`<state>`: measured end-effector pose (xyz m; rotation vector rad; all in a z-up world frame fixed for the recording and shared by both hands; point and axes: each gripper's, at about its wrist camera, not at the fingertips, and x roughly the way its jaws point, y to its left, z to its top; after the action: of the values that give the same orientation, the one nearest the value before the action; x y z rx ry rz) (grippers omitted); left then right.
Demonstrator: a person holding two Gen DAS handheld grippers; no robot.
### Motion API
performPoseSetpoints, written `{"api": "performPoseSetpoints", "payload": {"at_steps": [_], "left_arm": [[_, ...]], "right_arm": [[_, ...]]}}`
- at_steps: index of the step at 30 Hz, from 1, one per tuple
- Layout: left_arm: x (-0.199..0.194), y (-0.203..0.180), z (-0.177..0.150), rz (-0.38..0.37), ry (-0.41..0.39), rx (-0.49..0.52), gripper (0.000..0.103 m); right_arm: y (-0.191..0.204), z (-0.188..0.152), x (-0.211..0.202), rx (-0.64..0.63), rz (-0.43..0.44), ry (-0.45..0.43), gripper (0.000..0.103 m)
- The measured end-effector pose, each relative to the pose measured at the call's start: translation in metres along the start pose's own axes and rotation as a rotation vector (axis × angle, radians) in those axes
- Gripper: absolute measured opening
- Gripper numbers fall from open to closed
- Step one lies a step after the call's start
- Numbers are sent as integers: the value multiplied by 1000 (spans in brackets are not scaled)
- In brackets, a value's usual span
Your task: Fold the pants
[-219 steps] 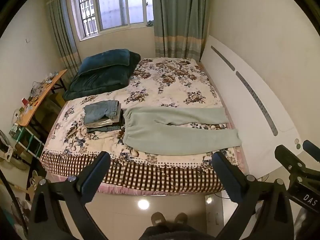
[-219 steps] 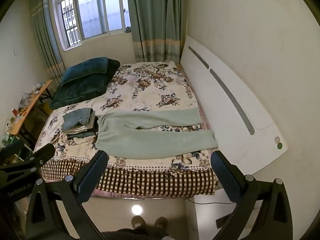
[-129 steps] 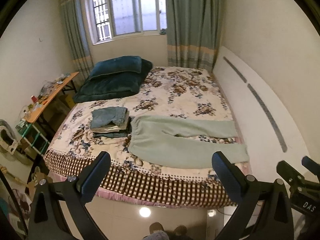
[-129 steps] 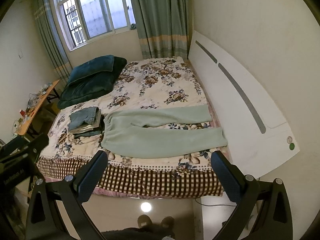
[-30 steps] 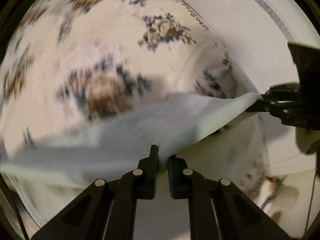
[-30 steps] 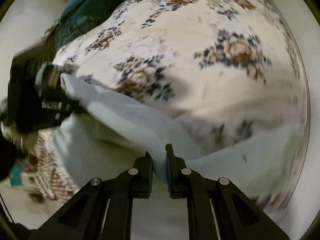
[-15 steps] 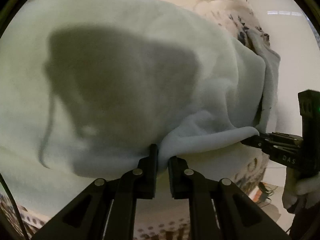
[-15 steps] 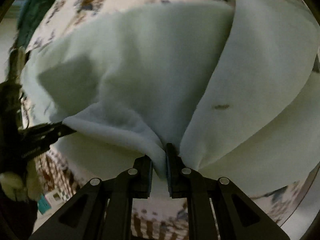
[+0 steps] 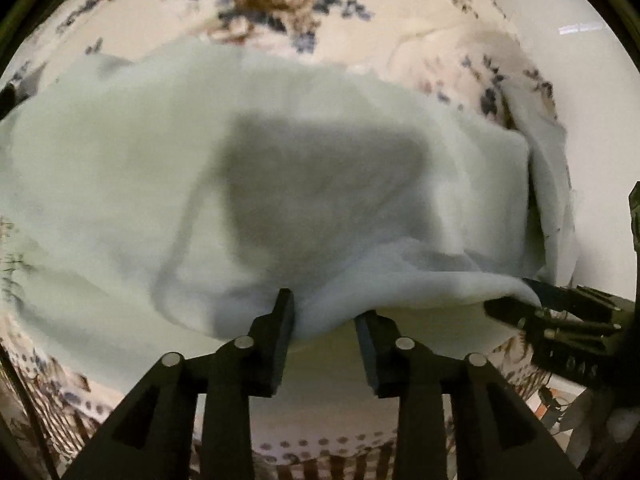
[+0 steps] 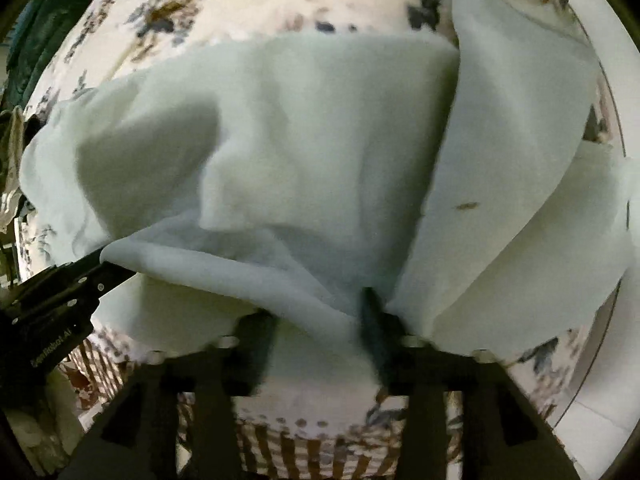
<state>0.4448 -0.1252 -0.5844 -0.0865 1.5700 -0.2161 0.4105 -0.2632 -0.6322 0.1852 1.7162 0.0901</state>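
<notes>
The pale green pants (image 9: pixel 200 168) lie on the floral bedspread, one leg folded over the other. They also fill the right wrist view (image 10: pixel 304 140). My left gripper (image 9: pixel 324 320) has its jaws parted, and a fold of the pants' edge still drapes between the fingers. My right gripper (image 10: pixel 320 320) is likewise open with the cloth edge lying loose between its fingers. The right gripper also shows at the right of the left wrist view (image 9: pixel 560 320), at the same cloth edge. The left gripper shows at the left of the right wrist view (image 10: pixel 60 292).
The floral bedspread (image 9: pixel 280 4) has a brown checked border (image 10: pixel 320 452) along the near edge of the bed. The white headboard (image 9: pixel 592 92) is at the right. A dark teal pillow (image 10: pixel 36 32) lies at the far left.
Both grippers carried one pant leg across onto the other while shut on it. Since half a second ago both sets of jaws have opened and the cloth edge has slackened.
</notes>
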Motion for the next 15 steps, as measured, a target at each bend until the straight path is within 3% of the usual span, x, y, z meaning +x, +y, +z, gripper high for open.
{"api": "performPoseSetpoints", "payload": {"at_steps": [2, 4, 5, 6, 15], "left_arm": [[-13, 1, 0, -1, -24, -5, 36], [-21, -3, 4, 15, -46, -8, 52], [-28, 0, 2, 23, -56, -15, 74], [-33, 3, -2, 23, -65, -25, 89], [-81, 49, -6, 118, -181, -149, 90]], "right_arm": [[11, -6, -14, -7, 12, -25, 76], [24, -12, -30, -31, -6, -51, 86], [26, -14, -36, -33, -8, -61, 89], [27, -11, -44, -32, -11, -67, 90], [-25, 12, -101, 22, -65, -141, 91]]}}
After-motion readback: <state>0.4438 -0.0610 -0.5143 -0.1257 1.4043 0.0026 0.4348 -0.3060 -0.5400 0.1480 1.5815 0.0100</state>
